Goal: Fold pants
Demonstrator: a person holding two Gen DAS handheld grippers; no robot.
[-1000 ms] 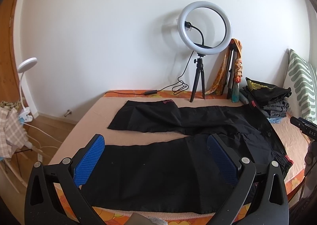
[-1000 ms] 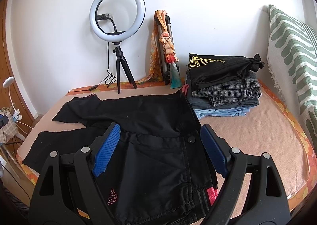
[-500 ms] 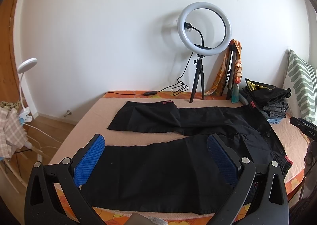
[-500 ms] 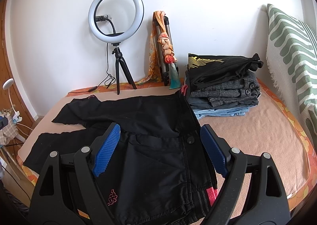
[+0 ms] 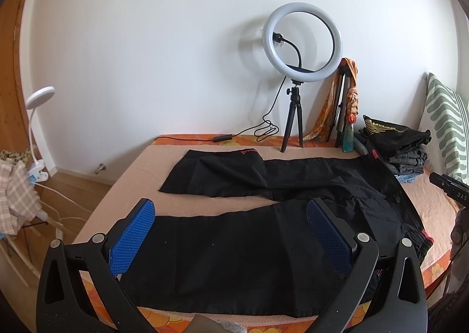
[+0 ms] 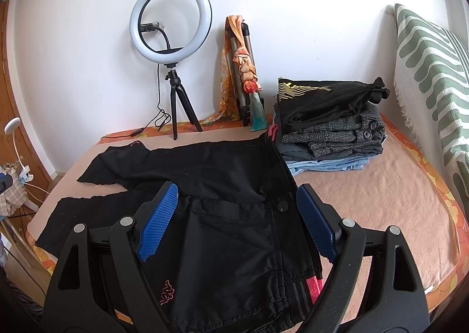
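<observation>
Black pants (image 5: 263,230) lie flat, unfolded, on bed (image 6: 381,186), legs splayed, waistband just beside clothes stack (image 6: 331,122). L gripper (image 5: 231,233) & R gripper (image 6: 237,221) hover w/ fingers wide apart, empty. No fold made yet; all folds left.

Black pants (image 5: 263,233) spread flat and unfolded on the bed (image 6: 381,186).

They lie crosswise, waistband toward the right and both legs stretching out to the left, parted in a narrow V so a strip of the peach cover shows between them. The near leg runs along the front edge of the mattress; the far leg ends in a hem with small pink lettering. A pink outline logo sits low on the near hip, and a red-pink patch shows at the waistband beside dark stripes. A small dark button, perhaps a pocket fastening, sits near the waist. The fabric has only light creases.
</observation>
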